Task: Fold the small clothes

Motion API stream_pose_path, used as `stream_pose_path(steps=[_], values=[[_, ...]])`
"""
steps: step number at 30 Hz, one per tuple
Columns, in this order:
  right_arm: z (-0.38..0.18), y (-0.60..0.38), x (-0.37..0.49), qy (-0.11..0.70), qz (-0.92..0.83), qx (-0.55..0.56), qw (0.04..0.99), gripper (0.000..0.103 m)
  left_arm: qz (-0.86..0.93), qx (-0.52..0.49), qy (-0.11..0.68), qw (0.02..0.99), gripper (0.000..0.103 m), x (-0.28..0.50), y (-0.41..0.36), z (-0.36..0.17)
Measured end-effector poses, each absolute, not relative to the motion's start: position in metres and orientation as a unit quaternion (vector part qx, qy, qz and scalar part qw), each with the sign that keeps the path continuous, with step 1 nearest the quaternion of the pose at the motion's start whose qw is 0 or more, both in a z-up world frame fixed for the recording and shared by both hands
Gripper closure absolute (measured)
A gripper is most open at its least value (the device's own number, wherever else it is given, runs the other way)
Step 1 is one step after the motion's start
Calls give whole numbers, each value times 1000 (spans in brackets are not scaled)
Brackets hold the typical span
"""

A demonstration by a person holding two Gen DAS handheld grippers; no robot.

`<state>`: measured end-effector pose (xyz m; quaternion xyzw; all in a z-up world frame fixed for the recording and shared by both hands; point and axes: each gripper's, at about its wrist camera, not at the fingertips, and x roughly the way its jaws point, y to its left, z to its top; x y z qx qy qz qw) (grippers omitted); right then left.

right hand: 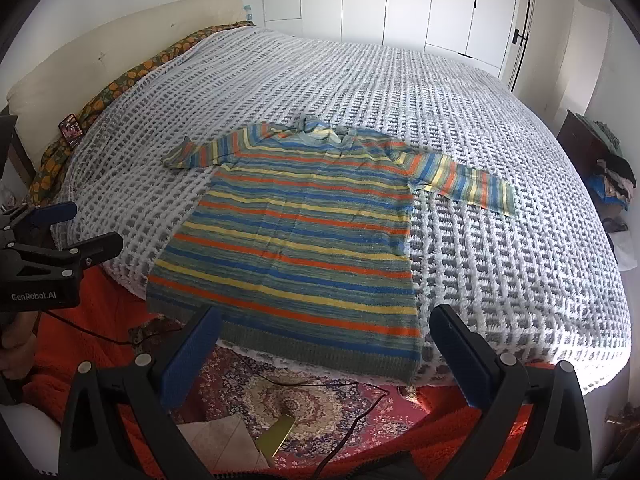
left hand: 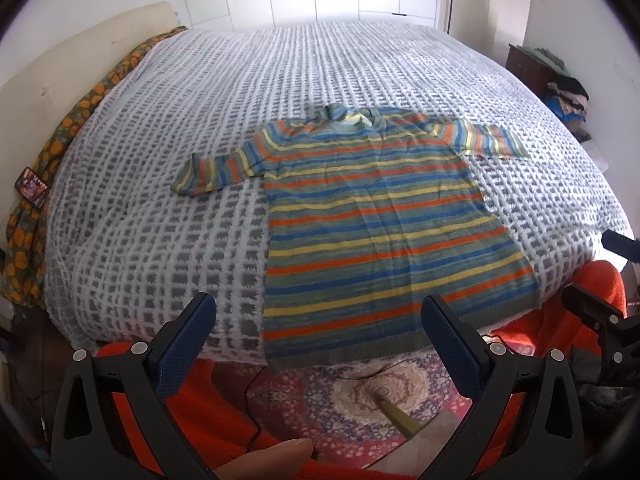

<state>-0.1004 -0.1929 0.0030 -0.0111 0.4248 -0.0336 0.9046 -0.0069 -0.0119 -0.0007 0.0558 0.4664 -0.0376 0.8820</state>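
We hold the left gripper [left hand: 316,330] and right gripper [right hand: 326,342] spread wide, empty, above the bed [right hand: 500,240] edge. The striped sweater [right hand: 304,240] lies flat, hem overhanging that edge, with bare bedspread all around.

Bright daylight, fisheye-warped dark edges

Striped sweater [left hand: 376,216] lies flat on bedspread [left hand: 160,200], left claw [left hand: 318,322] open.
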Motion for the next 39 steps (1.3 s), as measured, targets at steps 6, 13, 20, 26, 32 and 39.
stream_pose_path(steps=[6, 13, 20, 26, 32, 39], values=[[2, -194, -98, 426, -28, -8, 904, 0, -35, 54, 467, 882, 1, -7, -10, -2], [1, -194, -99, 425, -24, -7, 905, 0, -36, 55, 466, 882, 1, -7, -10, -2], [3, -190, -100, 423, -20, -15, 906, 0, -35, 54, 465, 883, 1, -12, -12, -2], [3, -188, -100, 424, -19, -17, 905, 0, -38, 48, 468, 881, 1, -14, -10, -3], [1, -186, -99, 429, -19, -20, 903, 0, -42, 42, 471, 880, 1, -12, -7, -5], [0, -185, -96, 434, -18, -25, 901, 0, -38, 33, 478, 877, 1, -10, -2, -8]])
